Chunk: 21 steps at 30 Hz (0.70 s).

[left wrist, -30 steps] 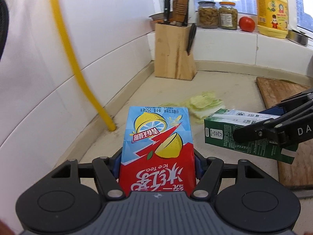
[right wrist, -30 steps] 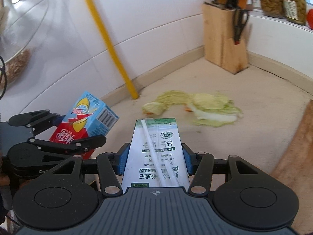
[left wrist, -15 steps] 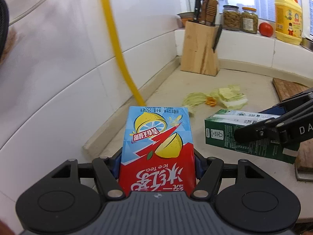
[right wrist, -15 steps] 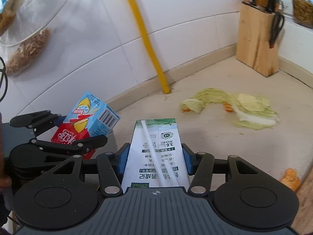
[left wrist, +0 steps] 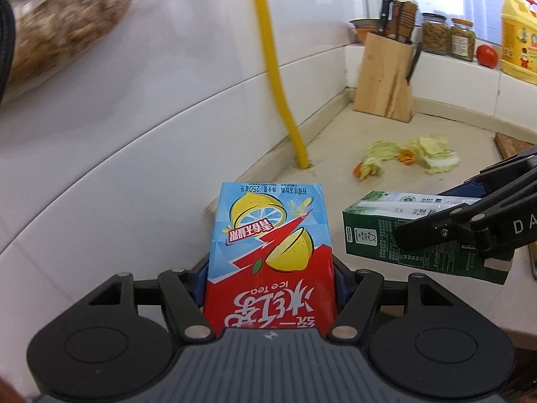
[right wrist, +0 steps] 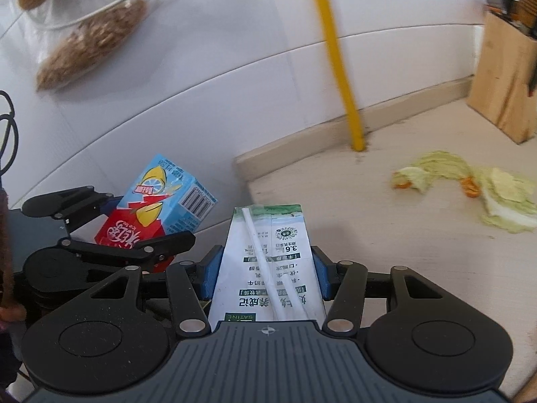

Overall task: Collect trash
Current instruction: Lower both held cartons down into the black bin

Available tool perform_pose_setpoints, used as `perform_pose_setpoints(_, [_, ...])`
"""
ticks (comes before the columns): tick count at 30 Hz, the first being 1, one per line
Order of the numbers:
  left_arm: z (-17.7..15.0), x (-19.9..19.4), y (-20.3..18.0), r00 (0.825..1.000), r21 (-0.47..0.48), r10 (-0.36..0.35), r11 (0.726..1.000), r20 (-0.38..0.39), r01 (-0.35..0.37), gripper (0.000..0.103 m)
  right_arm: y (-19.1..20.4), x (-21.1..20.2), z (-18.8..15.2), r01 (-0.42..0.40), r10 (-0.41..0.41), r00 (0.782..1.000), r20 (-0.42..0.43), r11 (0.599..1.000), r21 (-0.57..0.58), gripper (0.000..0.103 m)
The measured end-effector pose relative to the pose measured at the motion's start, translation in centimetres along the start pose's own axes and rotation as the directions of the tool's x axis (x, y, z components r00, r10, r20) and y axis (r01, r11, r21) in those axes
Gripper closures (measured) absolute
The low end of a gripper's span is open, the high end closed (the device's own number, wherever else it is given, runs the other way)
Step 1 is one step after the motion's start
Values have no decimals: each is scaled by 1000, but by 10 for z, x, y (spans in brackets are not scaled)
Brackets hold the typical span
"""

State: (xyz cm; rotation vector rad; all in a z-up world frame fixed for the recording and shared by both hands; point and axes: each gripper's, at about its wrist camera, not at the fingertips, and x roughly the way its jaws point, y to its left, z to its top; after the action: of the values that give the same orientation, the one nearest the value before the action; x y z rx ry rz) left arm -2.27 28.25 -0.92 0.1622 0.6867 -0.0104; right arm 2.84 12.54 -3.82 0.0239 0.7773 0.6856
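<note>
My left gripper [left wrist: 270, 278] is shut on a red and blue ice tea carton [left wrist: 270, 252], held off the left end of the counter. The right wrist view shows that same ice tea carton [right wrist: 157, 208] and the left gripper [right wrist: 110, 228] at the left. My right gripper [right wrist: 266, 268] is shut on a green and white milk carton [right wrist: 268, 255] with a wrapped straw on its face. From the left wrist view, the milk carton [left wrist: 386, 231] and right gripper [left wrist: 470, 221] are on the right. Cabbage leaves and orange peel [left wrist: 412, 158] lie on the counter beyond.
A yellow pipe [left wrist: 278, 77] runs down the tiled wall to the counter [right wrist: 369, 221]. A wooden knife block [left wrist: 386, 80] stands in the far corner. Jars [left wrist: 446, 37], a tomato and a yellow bottle [left wrist: 518, 40] line the window sill. A wooden board edge [left wrist: 510, 141] shows at right.
Both grippers have drawn back and left along the counter with their cartons; the cabbage scraps and knife block now look farther away, and the counter's left end has come into view.
</note>
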Motion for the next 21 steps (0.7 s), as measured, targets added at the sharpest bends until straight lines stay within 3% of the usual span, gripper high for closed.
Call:
perform_pose_setpoints(10, [-38, -13, 33, 999, -89, 30, 996, -12, -31, 39, 41, 23, -9, -56, 54, 997, -47, 998, -43, 42])
perform_pose_setpoints(21, [-78, 0, 66, 996, -180, 55, 981, -66, -66, 39, 75, 56, -18, -88, 79, 991, -112, 993, -78, 42])
